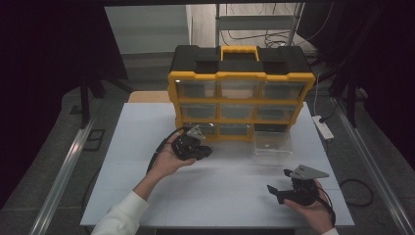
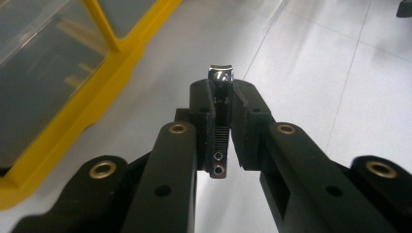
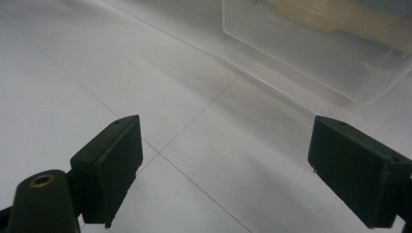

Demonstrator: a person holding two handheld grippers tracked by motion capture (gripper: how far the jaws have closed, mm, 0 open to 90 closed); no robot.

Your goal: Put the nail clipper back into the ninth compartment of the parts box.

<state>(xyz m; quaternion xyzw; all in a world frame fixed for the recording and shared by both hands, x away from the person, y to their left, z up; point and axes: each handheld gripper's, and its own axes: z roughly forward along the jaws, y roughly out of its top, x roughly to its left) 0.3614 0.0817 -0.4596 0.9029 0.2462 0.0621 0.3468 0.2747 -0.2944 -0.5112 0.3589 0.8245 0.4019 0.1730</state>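
Left claw [image 2: 222, 99], held over the middle of the white desk [image 1: 147, 147] just in front of the yellow organizer [image 1: 240, 98], was clamped on a small metal piece [image 2: 219, 121], possibly a nail clipper. Right claw [image 3: 223, 170] hung with jaws wide apart and nothing between them near the desk's right front corner, facing the clear drawer [image 3: 311, 53].

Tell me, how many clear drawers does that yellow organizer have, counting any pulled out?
9. Eight sit in the organizer: three across the top row, three across the middle, two at bottom left and centre. The ninth drawer stands on the table before the empty bottom-right slot.
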